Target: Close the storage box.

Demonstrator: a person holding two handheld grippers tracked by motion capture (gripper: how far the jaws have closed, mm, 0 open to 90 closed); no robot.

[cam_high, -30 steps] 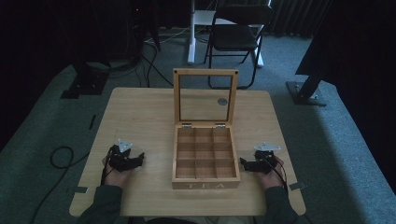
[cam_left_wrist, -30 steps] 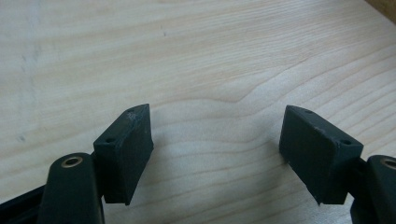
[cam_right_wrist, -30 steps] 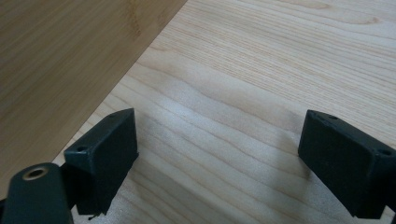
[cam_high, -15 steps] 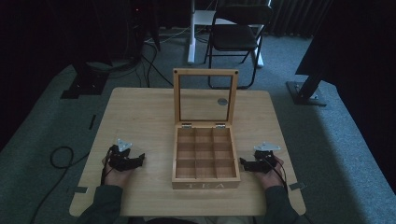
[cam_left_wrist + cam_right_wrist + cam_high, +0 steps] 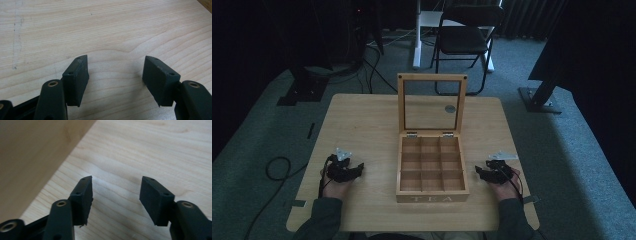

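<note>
The open wooden tea box (image 5: pixel 432 167) is being flanked by both claws on the tabletop (image 5: pixel 362 130). The left claw (image 5: pixel 343 170) and right claw (image 5: pixel 493 172) have just been closing, nothing pinched, jaws still parted. The box is lying inward of each, nearer the right.

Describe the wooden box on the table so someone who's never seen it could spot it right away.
On the light wooden table, look between the person's two hands. The wooden box sits there with its glass-paned lid standing upright. Nothing else has its nine open compartments and "TEA" lettered on the front.
</note>
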